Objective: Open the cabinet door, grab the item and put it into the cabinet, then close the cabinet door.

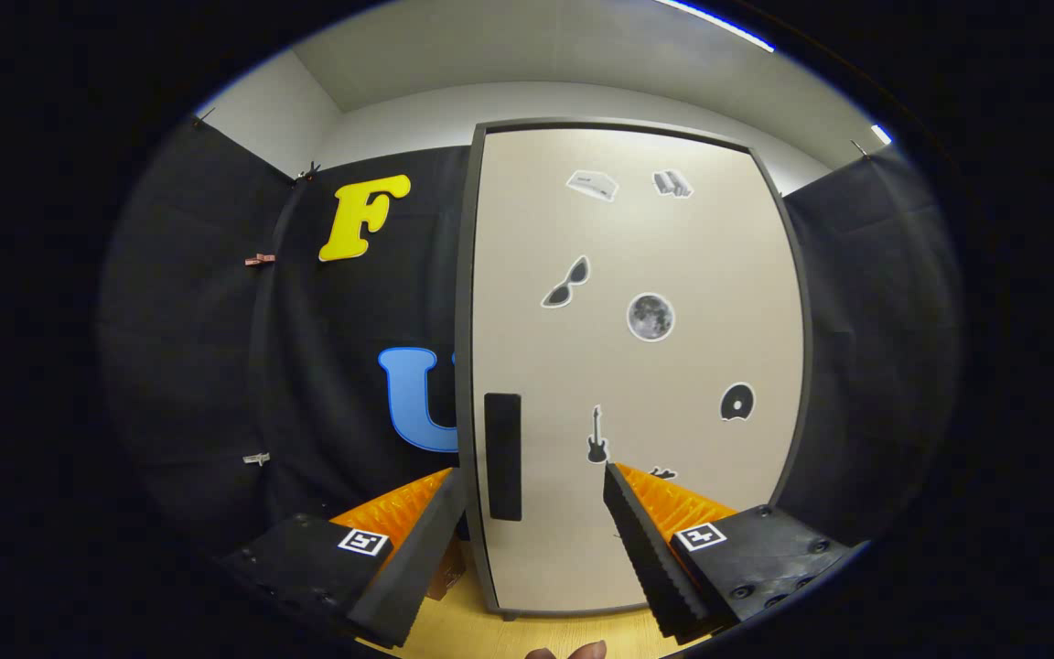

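Beside the left finger (417, 540), low on the wooden tabletop (527, 636), a small brownish object (447, 572) peeks out next to the cabinet's corner; it may be the item to stow, though too little shows to be sure. Just right of it stands the cabinet door (673, 366), closed, with its dark vertical handle (502, 456) near the left edge. The gripper (536, 485) has its 2 fingers spread wide, holding nothing, and the handle sits between them, closer to the left one. To open well, I would shift slightly left to center the handle, advance until both fingers flank it, close firmly, then pull along the door's arc, presumably hinged on the right.
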